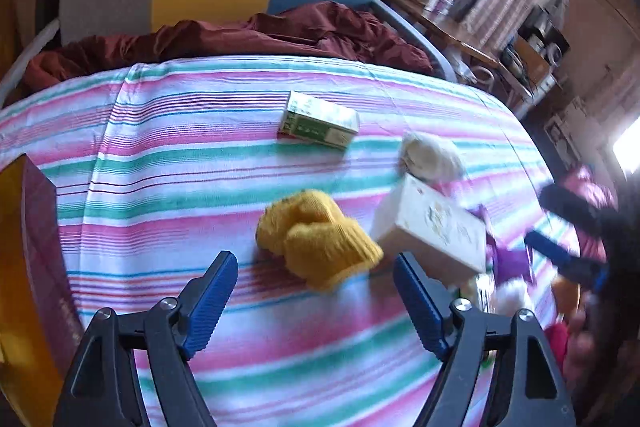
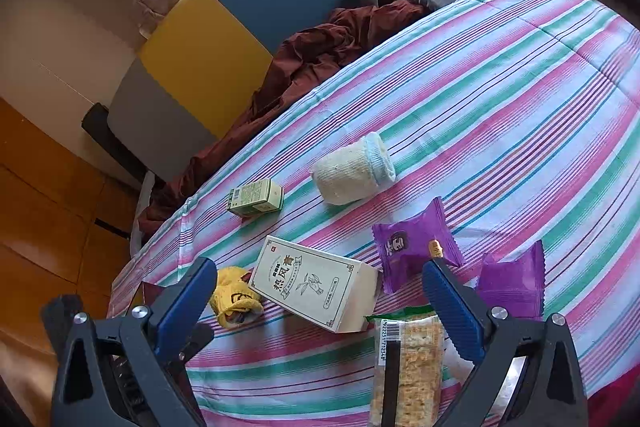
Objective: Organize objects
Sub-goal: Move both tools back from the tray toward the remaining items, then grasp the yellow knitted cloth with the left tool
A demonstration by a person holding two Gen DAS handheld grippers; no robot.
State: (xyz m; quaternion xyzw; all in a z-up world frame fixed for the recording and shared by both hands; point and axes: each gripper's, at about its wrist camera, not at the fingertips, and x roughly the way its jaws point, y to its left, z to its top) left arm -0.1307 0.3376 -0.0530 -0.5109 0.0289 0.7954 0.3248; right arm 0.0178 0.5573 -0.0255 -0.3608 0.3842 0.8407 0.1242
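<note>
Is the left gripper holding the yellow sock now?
No, the left gripper stands open with nothing between its pads, and the yellow sock lies beyond it.

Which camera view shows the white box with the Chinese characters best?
The right wrist view: the white box lies sharp there, its printed top face readable, beside the yellow sock. In the left wrist view the same box is blurred and its print unreadable.

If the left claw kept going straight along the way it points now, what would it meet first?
Most likely the yellow knitted sock, lying just ahead between the lines of the open left claw. Depth is unclear in the fisheye view; it might meet the striped cloth short of the sock.
</note>
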